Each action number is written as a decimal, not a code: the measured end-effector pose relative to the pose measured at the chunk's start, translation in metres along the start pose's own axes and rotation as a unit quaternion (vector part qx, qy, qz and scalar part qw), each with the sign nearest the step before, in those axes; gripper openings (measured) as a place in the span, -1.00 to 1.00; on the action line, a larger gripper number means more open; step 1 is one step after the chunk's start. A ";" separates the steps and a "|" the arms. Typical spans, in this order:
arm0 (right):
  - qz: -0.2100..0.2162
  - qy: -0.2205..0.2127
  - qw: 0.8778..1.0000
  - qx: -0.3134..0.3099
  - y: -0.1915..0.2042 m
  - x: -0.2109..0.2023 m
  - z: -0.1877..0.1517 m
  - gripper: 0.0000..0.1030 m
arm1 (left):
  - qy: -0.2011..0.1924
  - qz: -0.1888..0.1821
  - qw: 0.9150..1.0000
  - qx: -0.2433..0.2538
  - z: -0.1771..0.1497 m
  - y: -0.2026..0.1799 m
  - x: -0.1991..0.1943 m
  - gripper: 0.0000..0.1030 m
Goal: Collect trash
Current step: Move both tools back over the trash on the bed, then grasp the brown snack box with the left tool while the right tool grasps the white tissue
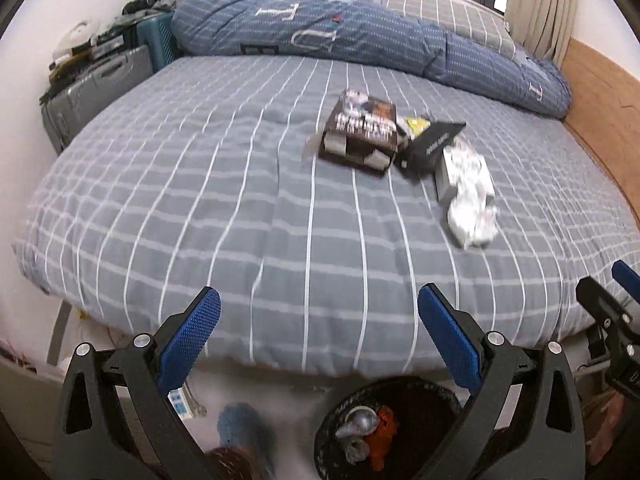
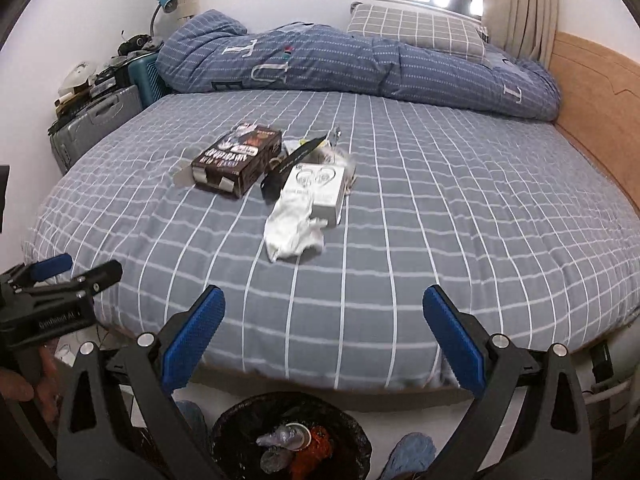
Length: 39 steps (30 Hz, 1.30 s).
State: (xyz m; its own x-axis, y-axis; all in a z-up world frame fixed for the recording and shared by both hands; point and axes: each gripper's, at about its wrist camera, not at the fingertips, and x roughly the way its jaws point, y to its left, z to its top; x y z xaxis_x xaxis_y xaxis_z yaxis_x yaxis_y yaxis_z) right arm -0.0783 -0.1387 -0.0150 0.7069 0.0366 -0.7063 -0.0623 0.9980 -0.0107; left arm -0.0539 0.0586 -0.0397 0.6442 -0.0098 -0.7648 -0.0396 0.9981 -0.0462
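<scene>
Grippers first: the left gripper (image 1: pixel 319 312) and the right gripper (image 2: pixel 324 312) both hang at the near edge of the bed (image 2: pixel 460 200), jaws spread wide and holding nothing. Below them on the floor stands a dark bin (image 2: pixel 240 412) with crumpled wrappers already in it, orange and grey.

Trash lies out on the checked sheet, well beyond the fingertips: a brown box (image 2: pixel 236 160) with an open end flap, a black packet (image 2: pixel 292 160) leaning just beside it, a white box (image 2: pixel 324 188) touching that, and a crumpled white piece (image 2: pixel 294 232), cloth or paper, I cannot tell which, nearest the bed's edge. A blue quilt (image 2: pixel 360 64) and a pillow (image 2: pixel 416 28) are bunched at the far side.

By my reading, the step in hand is the reach toward the next piece, with nothing yet picked up. The next move likely calls for carrying a gripper forward over the sheet, lowering the wide jaws around the white piece, closing on it without catching the sheet, then bringing it back over the bin.
</scene>
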 end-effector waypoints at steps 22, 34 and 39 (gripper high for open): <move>0.008 0.036 0.999 0.005 -0.015 0.154 0.108 0.85 | 0.010 -0.033 0.999 0.037 0.119 -0.040 0.128 0.89; 0.021 0.072 0.997 0.024 -0.021 0.184 0.099 0.85 | 0.024 -0.012 0.998 0.051 0.136 -0.048 0.183 0.89; 0.019 0.084 0.996 0.020 -0.013 0.171 0.079 0.74 | 0.022 -0.011 0.998 0.050 0.139 -0.047 0.191 0.89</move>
State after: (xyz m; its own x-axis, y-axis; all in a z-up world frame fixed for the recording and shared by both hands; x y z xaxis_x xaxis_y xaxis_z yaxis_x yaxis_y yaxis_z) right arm 0.0986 -0.1414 -0.0796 0.5770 0.0675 -0.8140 -0.0563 0.9975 0.0428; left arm 0.1771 0.0177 -0.0945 0.6099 -0.0316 -0.7919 0.0509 0.9987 -0.0006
